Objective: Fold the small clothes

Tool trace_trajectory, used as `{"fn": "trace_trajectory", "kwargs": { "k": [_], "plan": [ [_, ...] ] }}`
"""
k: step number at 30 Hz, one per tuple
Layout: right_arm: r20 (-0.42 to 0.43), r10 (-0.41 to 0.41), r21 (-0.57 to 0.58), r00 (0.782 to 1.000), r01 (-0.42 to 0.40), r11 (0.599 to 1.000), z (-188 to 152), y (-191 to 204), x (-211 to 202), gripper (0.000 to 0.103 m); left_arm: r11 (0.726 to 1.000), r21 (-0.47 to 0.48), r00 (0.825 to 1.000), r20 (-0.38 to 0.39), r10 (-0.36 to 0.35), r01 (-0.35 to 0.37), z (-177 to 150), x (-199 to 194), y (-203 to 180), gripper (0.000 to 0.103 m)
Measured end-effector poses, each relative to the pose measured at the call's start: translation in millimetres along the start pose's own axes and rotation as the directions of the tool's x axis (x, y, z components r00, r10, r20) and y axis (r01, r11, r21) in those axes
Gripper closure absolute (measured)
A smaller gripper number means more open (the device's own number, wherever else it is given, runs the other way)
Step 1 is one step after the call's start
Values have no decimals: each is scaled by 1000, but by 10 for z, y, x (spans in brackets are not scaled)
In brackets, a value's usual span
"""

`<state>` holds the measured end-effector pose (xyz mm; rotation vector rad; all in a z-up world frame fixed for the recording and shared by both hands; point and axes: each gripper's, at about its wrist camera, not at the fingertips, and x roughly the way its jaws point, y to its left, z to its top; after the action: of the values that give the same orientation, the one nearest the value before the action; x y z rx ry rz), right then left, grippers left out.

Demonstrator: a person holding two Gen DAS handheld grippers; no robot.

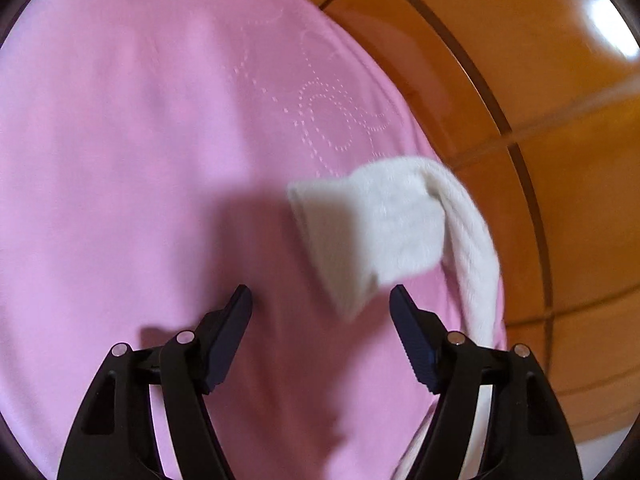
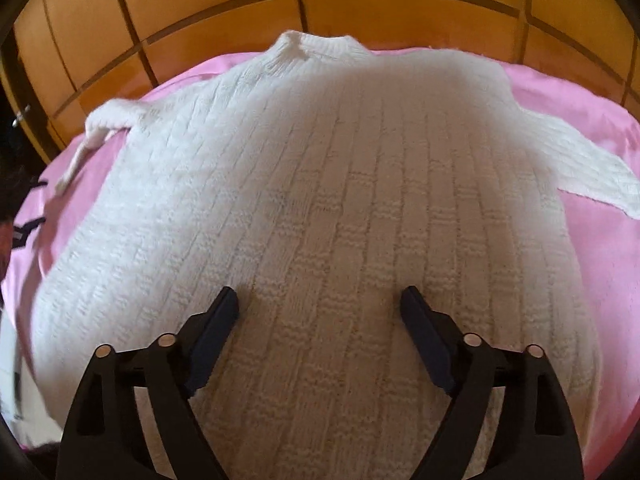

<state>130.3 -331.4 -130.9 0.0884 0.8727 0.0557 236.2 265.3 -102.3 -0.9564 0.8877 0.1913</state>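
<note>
Right wrist: open right gripper above seemingly flat white sweater.

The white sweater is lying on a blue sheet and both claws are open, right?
Not quite. The sheet is pink, not blue; the right wrist view shows it all around the white sweater. The rest is right: the left claw and the right claw are both open, holding nothing.

The sweater's hem runs out of sight beneath the right gripper; its right sleeve is cut off, and the left cuff is motion-blurred.
</note>
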Motion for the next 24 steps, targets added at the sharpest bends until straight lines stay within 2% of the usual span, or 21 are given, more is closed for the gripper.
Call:
{"fn": "trace_trajectory", "kwargs": {
  "k": [2, 3, 6, 10, 13, 17, 20, 24],
  "plan": [
    [13, -7, -7, 1000, 7, 1000, -26, 6, 16, 16, 999, -31, 999, 29, -31, 31, 68, 84, -14, 33],
    [16, -11, -11, 1000, 11, 1000, -15, 24, 29, 15, 999, -32, 999, 35, -40, 41, 92, 123, -45, 37],
    [21, -18, -17, 1000, 19, 1000, -5, 39, 52, 12, 1000, 0, 1000, -2, -5, 5, 175, 278, -127, 96],
    [23, -19, -19, 1000, 19, 1000, 5, 45, 67, 12, 997, 69, 998, 48, 29, -32, 290, 52, -272, 98],
    [26, -20, -20, 999, 20, 1000, 13, 52, 68, 12, 992, 122, 992, 127, 18, -34, 432, -421, -359, 98],
    [36, -18, -15, 999, 18, 1000, -2, 43, 60, 12, 976, 199, 974, 224, 39, -85, 669, -1152, -540, 98],
    [43, -19, -15, 999, 19, 1000, -5, 42, 63, 11, 959, 225, 955, 277, 106, -172, 868, -1462, -661, 99],
    [45, -22, -13, 999, 23, 1000, -11, 47, 58, 11, 931, 240, 941, 264, 211, -276, 1083, -1484, -770, 99]
  ]
}}
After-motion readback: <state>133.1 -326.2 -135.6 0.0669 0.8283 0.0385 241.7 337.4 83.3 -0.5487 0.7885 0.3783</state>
